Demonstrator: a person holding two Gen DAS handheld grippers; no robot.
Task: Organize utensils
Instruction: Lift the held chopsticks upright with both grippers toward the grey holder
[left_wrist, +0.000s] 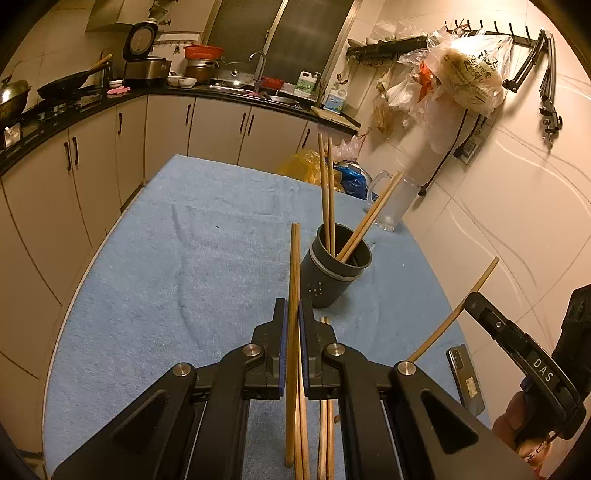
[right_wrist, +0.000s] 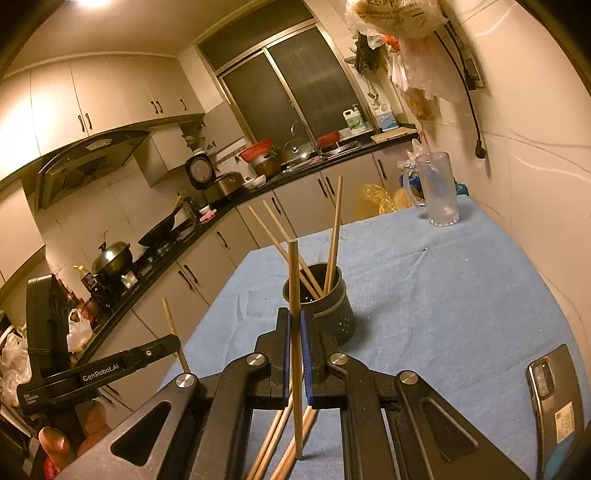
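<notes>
done: four chopsticks (left_wrist: 327, 192) already in your dark holder (left_wrist: 334, 271), mid-frame
left gripper (left_wrist: 293, 314): pinching one chopstick (left_wrist: 294, 266)
right gripper (right_wrist: 295, 325): clamped on another chopstick (right_wrist: 293, 277)
left: loose chopsticks (left_wrist: 325, 443) on blue cloth (left_wrist: 166, 277), bottom centre

Blue-towelled counter (left_wrist: 155, 280): dark chopstick holder (left_wrist: 334, 273) standing; glass mug (left_wrist: 393, 201) beyond it, phone (left_wrist: 466, 380) and loose chopsticks (left_wrist: 325, 435) nearer.

Warm-lit kitchen; cream cabinets (left_wrist: 92, 147) under a black counter (left_wrist: 221, 94); dark window (right_wrist: 291, 88); tiled wall (left_wrist: 517, 192).
</notes>
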